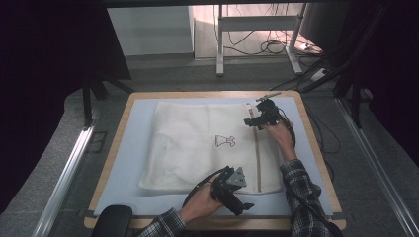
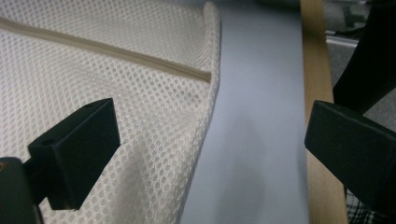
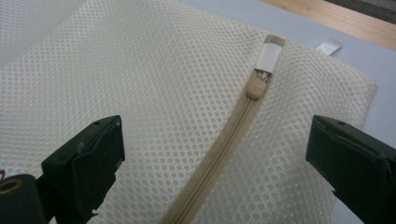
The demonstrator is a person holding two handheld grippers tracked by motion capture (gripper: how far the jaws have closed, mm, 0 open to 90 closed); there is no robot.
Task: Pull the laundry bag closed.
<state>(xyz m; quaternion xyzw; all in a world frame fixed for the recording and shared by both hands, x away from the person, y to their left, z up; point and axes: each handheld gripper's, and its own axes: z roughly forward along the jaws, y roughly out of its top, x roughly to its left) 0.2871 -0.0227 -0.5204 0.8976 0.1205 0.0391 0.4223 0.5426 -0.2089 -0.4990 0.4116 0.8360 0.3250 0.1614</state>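
A white mesh laundry bag (image 1: pixel 197 143) lies flat on a pale blue mat (image 1: pixel 126 148). A beige zipper (image 1: pixel 257 158) runs along its right side. My left gripper (image 1: pixel 243 205) hovers at the bag's near right corner, jaws open, with the mesh edge (image 2: pixel 154 140) and bare mat under the gap. My right gripper (image 1: pixel 249 121) is at the zipper's far end, also open. In the right gripper view the zipper (image 3: pixel 219 154) passes between the jaws, and the slider (image 3: pixel 254 88) with its white tab (image 3: pixel 268 56) lies just beyond them. Neither gripper (image 2: pixel 210 144) (image 3: pixel 215 154) holds anything.
The mat covers a wooden table (image 1: pixel 316 148) whose rim shows all round. A small black figure print (image 1: pixel 225 141) marks the bag's middle. A white label (image 3: pixel 328 45) sticks out at the bag's far corner. A table frame and cables (image 1: pixel 267 44) stand on the floor behind.
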